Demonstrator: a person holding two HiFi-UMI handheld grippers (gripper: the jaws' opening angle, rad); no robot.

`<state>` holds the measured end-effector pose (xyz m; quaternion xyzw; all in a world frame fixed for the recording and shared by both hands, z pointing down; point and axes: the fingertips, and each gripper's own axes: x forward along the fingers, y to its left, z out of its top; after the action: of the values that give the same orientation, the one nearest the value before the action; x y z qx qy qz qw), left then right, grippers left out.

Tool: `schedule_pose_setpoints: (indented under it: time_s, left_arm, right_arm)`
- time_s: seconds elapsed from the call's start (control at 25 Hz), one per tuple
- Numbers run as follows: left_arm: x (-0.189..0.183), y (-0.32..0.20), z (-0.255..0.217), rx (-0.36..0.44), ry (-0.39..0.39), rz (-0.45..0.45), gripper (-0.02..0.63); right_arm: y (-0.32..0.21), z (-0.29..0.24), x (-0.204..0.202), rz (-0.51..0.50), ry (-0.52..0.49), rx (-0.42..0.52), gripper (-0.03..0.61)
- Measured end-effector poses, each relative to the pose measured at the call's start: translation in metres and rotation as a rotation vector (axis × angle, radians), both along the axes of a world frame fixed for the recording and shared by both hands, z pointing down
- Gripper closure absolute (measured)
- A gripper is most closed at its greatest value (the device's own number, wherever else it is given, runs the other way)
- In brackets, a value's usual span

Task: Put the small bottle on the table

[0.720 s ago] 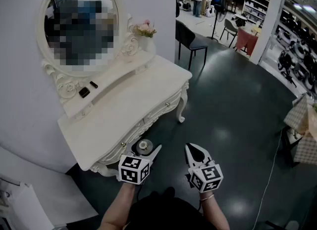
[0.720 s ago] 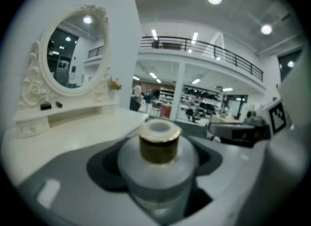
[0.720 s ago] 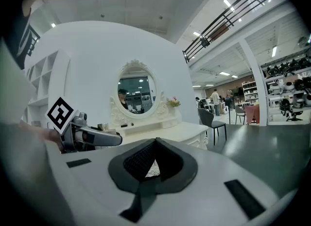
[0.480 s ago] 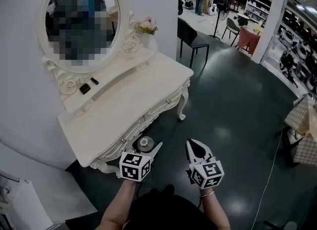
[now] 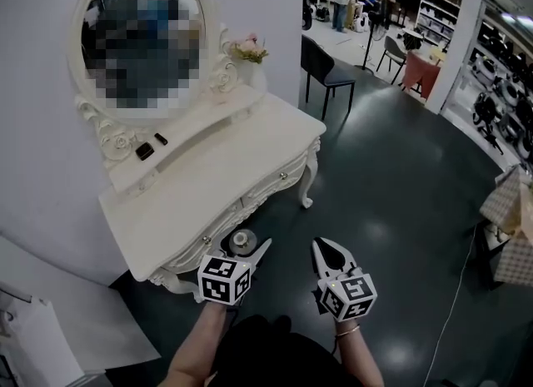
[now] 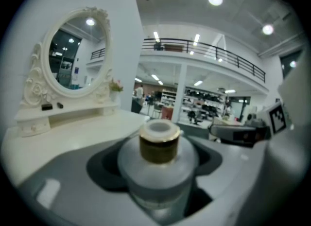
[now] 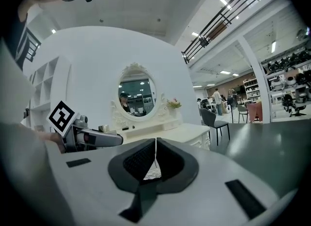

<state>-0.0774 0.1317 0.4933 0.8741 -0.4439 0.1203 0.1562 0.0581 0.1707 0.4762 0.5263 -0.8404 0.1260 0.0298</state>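
Observation:
My left gripper is shut on a small frosted bottle with a gold collar and white cap; in the head view the small bottle shows as a round cap between the jaws, just off the front edge of the white dressing table. The left gripper view looks over the bottle toward the table top. My right gripper hangs beside it over the dark floor, jaws shut with nothing between them.
An oval mirror stands at the table's back, with a raised shelf holding two small dark items and a flower vase. A black chair stands past the table's right end. Dark floor spreads to the right.
The head view has shifted slightly, and the table sits a little higher and to the right in frame. Both grippers keep their places and the bottle stays held.

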Motion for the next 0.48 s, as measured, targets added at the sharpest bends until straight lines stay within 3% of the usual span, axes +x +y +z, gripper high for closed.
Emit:
schedule_pose_setpoints:
  time_s: [0.48]
  left_arm:
    - [0.006,-0.019,-0.001,0.004,-0.029,-0.008,0.270]
  right_arm:
    - [-0.014,0.006,0.008,-0.008,-0.018,-0.022,0.572]
